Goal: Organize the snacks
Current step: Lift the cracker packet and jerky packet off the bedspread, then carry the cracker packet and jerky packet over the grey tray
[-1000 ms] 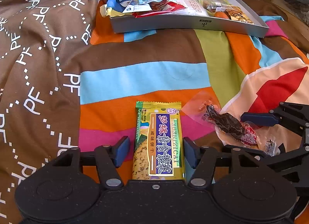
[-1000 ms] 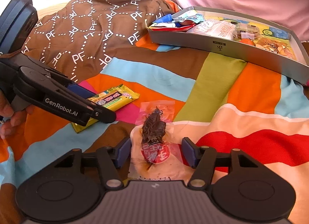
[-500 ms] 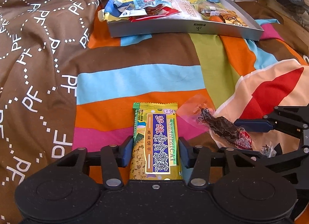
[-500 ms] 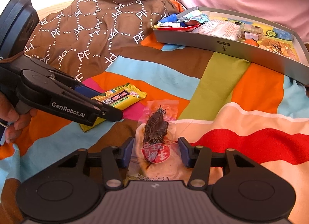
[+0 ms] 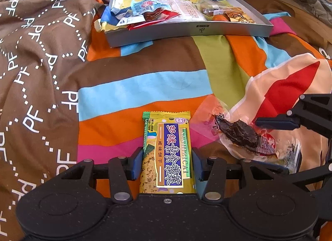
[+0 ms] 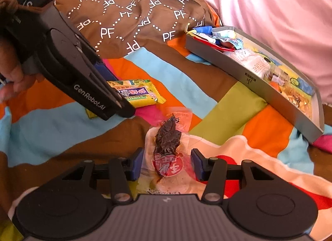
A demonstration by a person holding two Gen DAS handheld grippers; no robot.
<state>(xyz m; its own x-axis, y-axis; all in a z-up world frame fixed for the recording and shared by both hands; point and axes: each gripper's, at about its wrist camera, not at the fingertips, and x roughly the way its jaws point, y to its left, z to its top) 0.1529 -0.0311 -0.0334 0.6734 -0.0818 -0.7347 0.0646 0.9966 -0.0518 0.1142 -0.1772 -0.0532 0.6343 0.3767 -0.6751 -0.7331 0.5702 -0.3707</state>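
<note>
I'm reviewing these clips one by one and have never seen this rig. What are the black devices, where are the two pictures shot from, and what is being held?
No robot: a person holds two handheld black grippers, each with a fisheye camera looking along its blue-padded fingers. The left view shows the left gripper closed on a yellow biscuit packet with a purple label. The right view shows the right gripper straddling a clear packet of dark dried snack, jaws not visibly touching it. Both lie on a striped multicoloured bedspread. Behind sits a shallow grey box of snacks.
</note>
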